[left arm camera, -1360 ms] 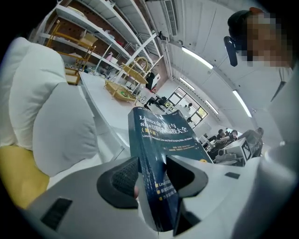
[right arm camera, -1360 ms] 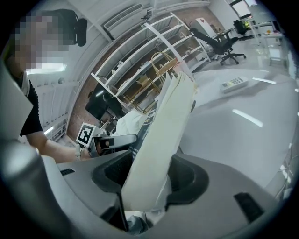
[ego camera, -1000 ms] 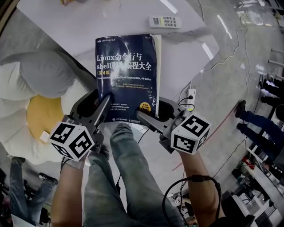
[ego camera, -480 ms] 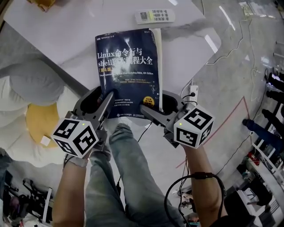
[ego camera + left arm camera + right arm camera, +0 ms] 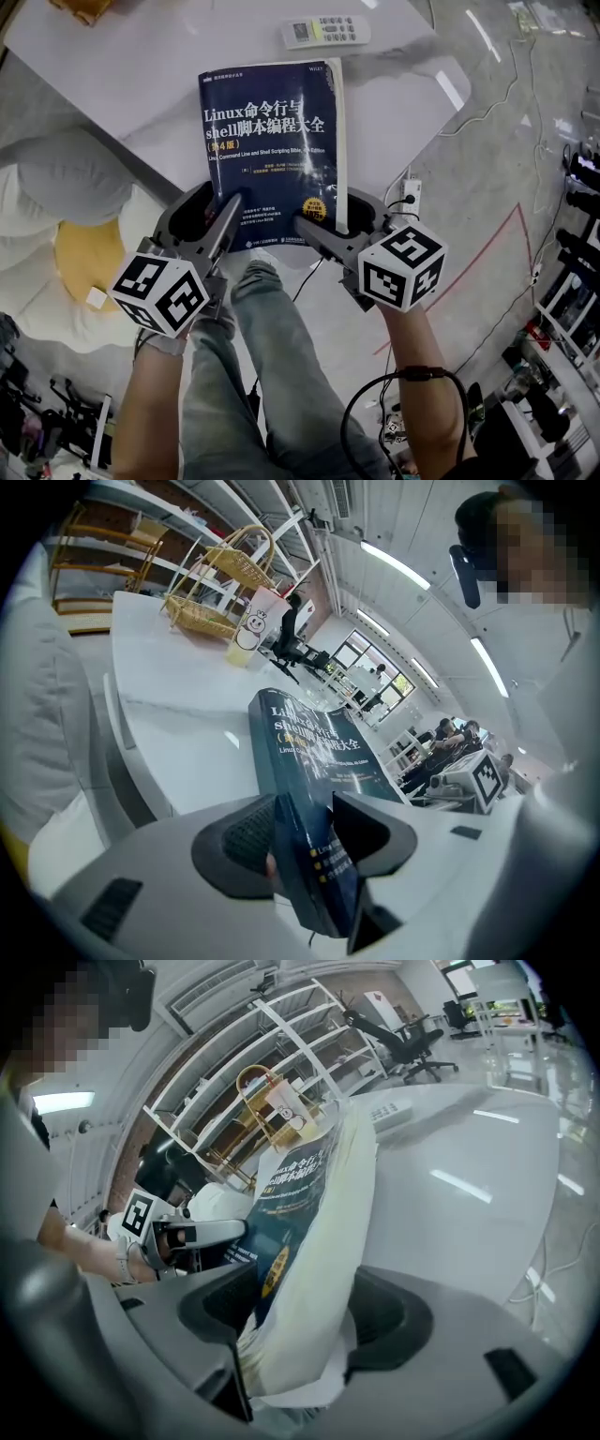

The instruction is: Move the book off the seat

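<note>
A thick dark-blue Linux book (image 5: 267, 141) lies flat over the near edge of the white table (image 5: 122, 75), its bottom edge toward me. My left gripper (image 5: 230, 211) is shut on the book's lower left corner; the left gripper view shows the spine (image 5: 319, 752) clamped between both pads of this gripper (image 5: 309, 841). My right gripper (image 5: 314, 225) is at the lower right corner. Its jaws are opening, with the book's page edge (image 5: 314, 1213) still standing between the jaws of the right gripper (image 5: 300, 1312).
A white remote control (image 5: 325, 32) lies on the table beyond the book. At left is a seat with a grey cushion (image 5: 75, 178) and a white-and-yellow cushion (image 5: 75, 253). A wicker basket (image 5: 220, 592) stands on the table. A power strip (image 5: 408, 197) lies on the floor.
The book and both grippers have moved forward, farther over the table and closer to the remote. The cushions have slid away to the left of the view.
</note>
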A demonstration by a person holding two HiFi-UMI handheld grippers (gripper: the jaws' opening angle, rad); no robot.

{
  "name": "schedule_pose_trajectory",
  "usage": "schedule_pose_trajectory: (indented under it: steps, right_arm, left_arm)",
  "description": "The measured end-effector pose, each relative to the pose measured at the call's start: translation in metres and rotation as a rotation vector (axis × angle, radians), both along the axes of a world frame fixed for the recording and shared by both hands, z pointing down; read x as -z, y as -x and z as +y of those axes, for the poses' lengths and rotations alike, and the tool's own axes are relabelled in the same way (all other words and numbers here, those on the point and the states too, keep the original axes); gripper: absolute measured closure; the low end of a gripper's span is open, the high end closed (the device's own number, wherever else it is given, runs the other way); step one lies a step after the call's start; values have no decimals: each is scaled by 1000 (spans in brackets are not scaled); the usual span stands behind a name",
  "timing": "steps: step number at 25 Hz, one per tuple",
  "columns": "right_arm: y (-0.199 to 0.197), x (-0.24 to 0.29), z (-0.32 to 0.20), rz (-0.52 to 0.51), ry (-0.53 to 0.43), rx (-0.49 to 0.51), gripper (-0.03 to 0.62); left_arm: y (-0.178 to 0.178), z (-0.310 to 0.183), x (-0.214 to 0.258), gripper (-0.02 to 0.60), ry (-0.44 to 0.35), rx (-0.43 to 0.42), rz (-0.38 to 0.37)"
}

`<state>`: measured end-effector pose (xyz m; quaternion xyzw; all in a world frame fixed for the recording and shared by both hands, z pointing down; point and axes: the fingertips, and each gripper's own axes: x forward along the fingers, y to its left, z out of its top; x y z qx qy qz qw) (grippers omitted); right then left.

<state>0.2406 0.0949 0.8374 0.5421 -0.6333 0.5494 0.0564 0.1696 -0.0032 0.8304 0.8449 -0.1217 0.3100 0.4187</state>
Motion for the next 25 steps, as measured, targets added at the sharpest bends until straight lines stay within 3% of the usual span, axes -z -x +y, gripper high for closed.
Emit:
schedule_pose_trajectory:
  steps: [10,25]
  right_arm:
    - [-17,3,15,165,41,-56,285]
    - [-49,23,47,191,46,-280,287]
  left_arm:
    - [8,4,7,393,-19,0,-15]
    - [30,3,16,393,-22,0,-18]
